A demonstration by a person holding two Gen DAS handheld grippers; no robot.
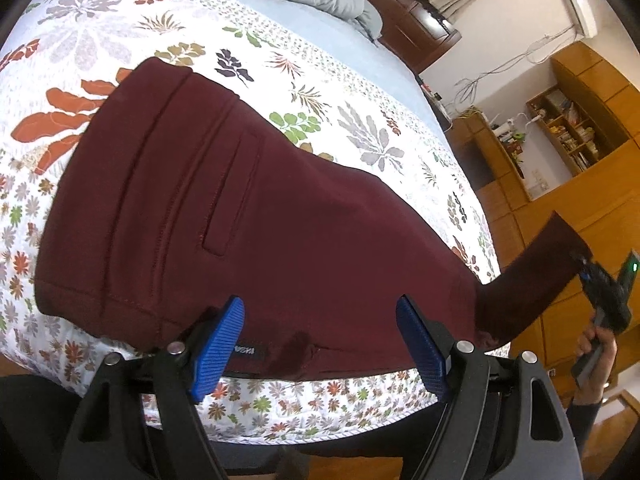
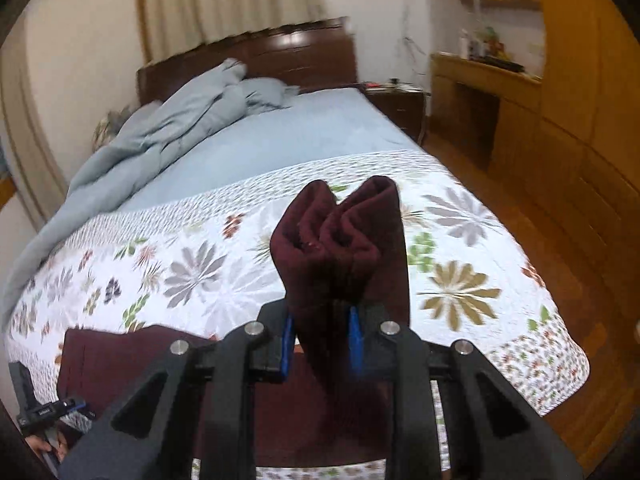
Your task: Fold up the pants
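This was clearly someone's bedroom at home. There was a bed [image 2: 304, 136] with a dark wooden headboard [image 2: 304, 54], a floral quilt [image 2: 472, 240] and a crumpled grey duvet [image 2: 168, 132]. Curtains [image 2: 228, 0] hung behind it, with wooden cabinets [image 2: 568, 128] and cluttered shelves [image 1: 568, 128] alongside.

A bed [image 2: 320, 128] with a dark wooden headboard [image 2: 304, 56] carries a floral quilt [image 2: 200, 264] and a rumpled grey-blue duvet [image 2: 168, 132]. Pale curtains [image 2: 224, 0] hang behind it. Wooden cabinets [image 2: 580, 120] and shelves [image 1: 568, 128] line the wall above a wood floor [image 2: 560, 248].
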